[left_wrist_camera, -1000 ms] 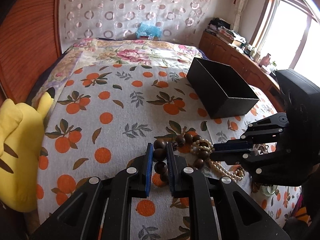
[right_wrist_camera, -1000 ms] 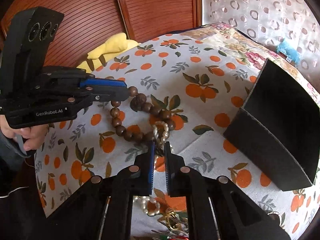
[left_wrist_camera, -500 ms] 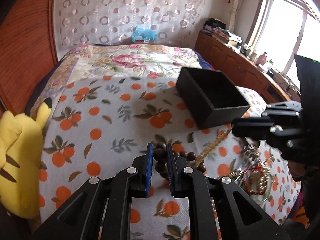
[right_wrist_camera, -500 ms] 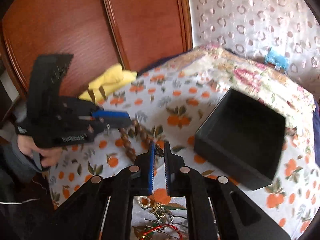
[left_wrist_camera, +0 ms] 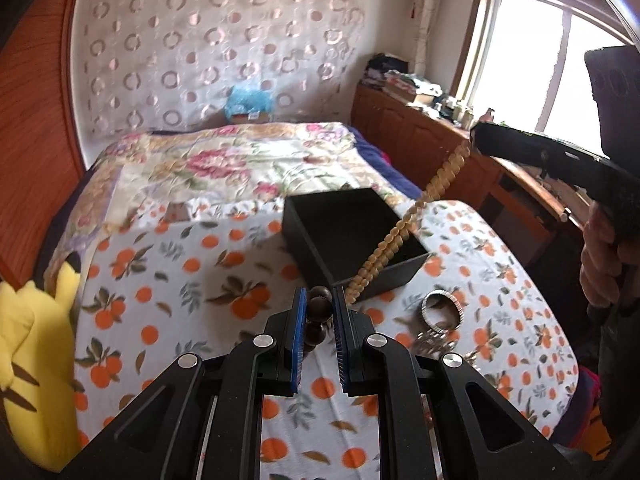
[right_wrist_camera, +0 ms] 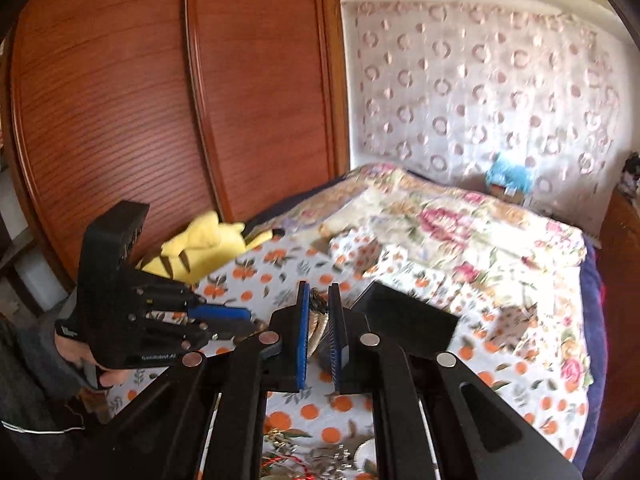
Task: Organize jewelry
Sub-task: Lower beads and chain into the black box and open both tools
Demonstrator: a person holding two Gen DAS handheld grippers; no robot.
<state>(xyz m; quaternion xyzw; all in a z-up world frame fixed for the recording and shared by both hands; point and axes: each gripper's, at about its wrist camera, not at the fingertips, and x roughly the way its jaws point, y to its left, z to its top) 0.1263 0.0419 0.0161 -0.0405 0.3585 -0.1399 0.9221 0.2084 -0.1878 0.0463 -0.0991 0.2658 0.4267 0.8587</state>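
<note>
Pearl necklace (left_wrist_camera: 404, 236), a cream doubled strand, runs in a long diagonal from the right gripper (left_wrist_camera: 476, 136) at upper right down toward the left gripper (left_wrist_camera: 320, 312) at lower middle, passing above the open black box (left_wrist_camera: 320, 240) on the orange-print bedspread (left_wrist_camera: 180, 280). The right gripper is clenched on the strand's upper end. The left gripper clamps a string of dark wooden beads (left_wrist_camera: 318, 308), which hang below its pads. Only the left wrist view shows the strand's full length, a metal bangle (left_wrist_camera: 442, 308) and the window. The right wrist view shows something pale and blurred between its own fingers, probably the pearls, plus the wardrobe doors (right_wrist_camera: 160, 120).
</note>
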